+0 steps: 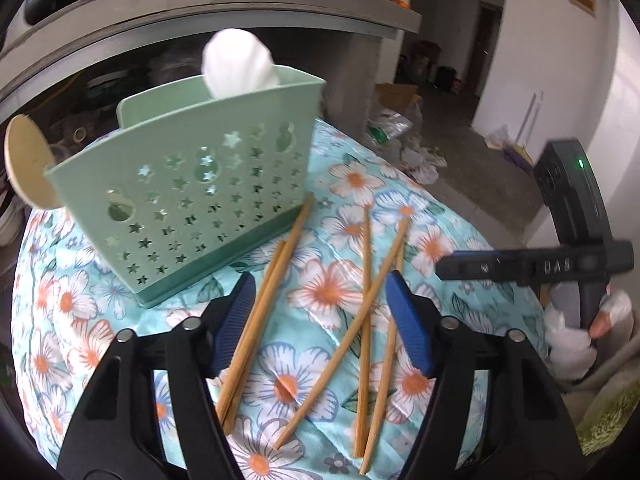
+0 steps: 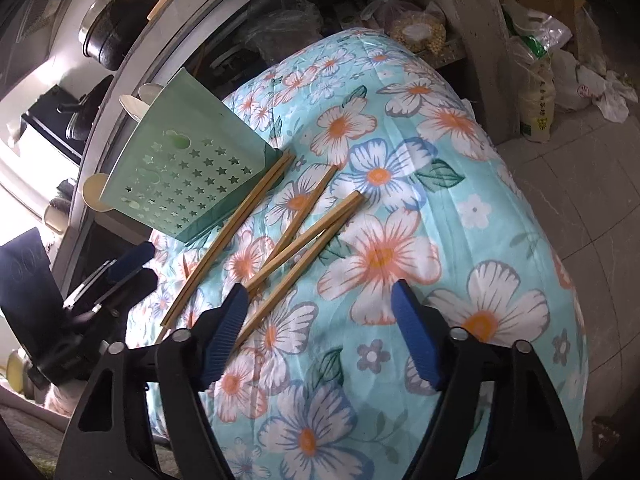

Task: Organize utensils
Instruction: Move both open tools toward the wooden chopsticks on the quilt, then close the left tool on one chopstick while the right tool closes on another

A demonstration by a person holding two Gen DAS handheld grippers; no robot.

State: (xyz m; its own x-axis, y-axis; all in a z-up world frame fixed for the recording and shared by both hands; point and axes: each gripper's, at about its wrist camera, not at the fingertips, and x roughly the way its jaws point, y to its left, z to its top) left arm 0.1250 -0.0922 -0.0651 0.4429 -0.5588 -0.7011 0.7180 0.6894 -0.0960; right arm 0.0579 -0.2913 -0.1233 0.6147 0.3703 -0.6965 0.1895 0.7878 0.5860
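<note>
A pale green utensil holder [image 1: 192, 200] with star-shaped holes stands on a floral cloth [image 1: 320, 200]. A white spoon [image 1: 236, 64] sticks up out of it, and a beige spoon [image 1: 28, 164] shows at its left end. Several wooden chopsticks lie loose on the cloth: a pair [image 1: 264, 308] beside the holder and crossed ones [image 1: 372, 292] to the right. My left gripper [image 1: 320, 280] hovers open over them, its blue pads touching none. My right gripper [image 2: 320, 288] is open over the cloth, the chopsticks [image 2: 304, 232] just past its left finger [image 2: 224, 328]. The holder [image 2: 180, 184] leans at the far left.
The cloth-covered mound [image 2: 440, 240] drops away on the right to a tiled floor [image 2: 580, 200] with bags and a bottle. A grey shelf unit [image 1: 200, 12] with pots stands behind the holder. The other hand's gripper [image 1: 536, 266] is at the right of the left wrist view.
</note>
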